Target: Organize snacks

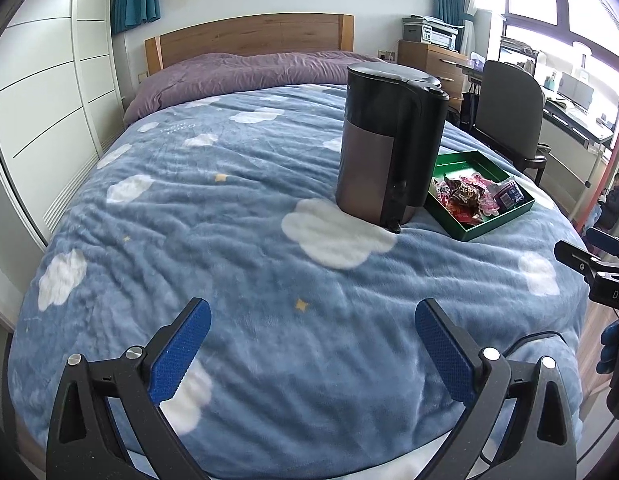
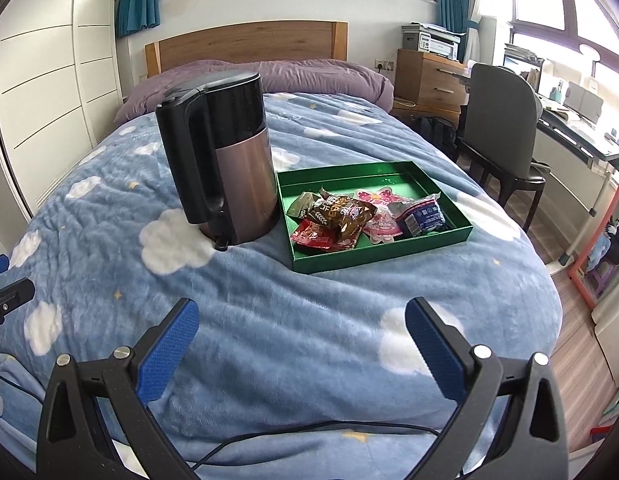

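A green tray (image 2: 305, 265) lies on the bed and holds several wrapped snacks (image 2: 341, 216): brown, red, pink and a dark blue packet (image 2: 423, 216). It also shows in the left wrist view (image 1: 489, 230), right of the kettle, with snacks (image 1: 465, 196) inside. My left gripper (image 1: 313, 316) is open and empty above the blanket near the bed's foot. My right gripper (image 2: 301, 314) is open and empty, in front of the tray and apart from it. The right gripper's side shows at the left view's right edge (image 1: 589, 268).
A black and bronze electric kettle (image 2: 225, 160) stands upright on the blue cloud blanket (image 2: 309, 344), touching the tray's left side; it shows in the left view too (image 1: 385, 152). A black cable (image 2: 309, 428) runs along the bed's front edge. A grey chair (image 2: 501, 120) and desk stand at the right.
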Motion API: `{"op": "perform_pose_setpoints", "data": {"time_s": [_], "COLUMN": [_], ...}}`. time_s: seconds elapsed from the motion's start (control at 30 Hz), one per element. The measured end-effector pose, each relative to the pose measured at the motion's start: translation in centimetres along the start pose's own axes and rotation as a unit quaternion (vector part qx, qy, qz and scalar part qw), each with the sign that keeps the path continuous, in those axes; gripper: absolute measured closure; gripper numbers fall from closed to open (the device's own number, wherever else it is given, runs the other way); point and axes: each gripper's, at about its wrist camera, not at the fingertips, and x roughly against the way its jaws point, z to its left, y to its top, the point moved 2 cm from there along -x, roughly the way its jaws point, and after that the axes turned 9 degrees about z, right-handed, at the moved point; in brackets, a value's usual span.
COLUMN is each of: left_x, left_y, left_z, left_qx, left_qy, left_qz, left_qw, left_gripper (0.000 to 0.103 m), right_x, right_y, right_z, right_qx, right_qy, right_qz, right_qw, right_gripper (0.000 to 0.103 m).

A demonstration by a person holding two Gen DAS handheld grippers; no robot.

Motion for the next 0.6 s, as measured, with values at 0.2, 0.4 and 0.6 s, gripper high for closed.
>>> {"op": "perform_pose_setpoints", "data": {"time_s": [0.2,0.4,0.6], "left_x": [0.04,0.19,0.19], "left_y": [-0.16,-0.34,-0.35], "left_z": [0.03,-0.06,-0.09], "left_qx": [-0.005,-0.008,-0.009], "left_qy": [-0.002,-0.002,-0.001], "left_qz": [-0.002,-0.008,-0.008], "left_qw": [1.0000,0.9999,0.9999], "left_gripper": [0.003,0.003,0.002], "right_x": [-0.09,-0.10,-0.07], "right_y": [-0.19,-0.18,-0.29], "right_z": [0.03,0.07,0.07], "right_qx": [0.003,0.003,0.003], "right_qy": [-0.004,-0.005,-0.005], "right_qz": [0.002,0.002,0.003], "right_qw": [1.000,1.000,1.000], "right_gripper": [0.000,0.000,0.000]}}
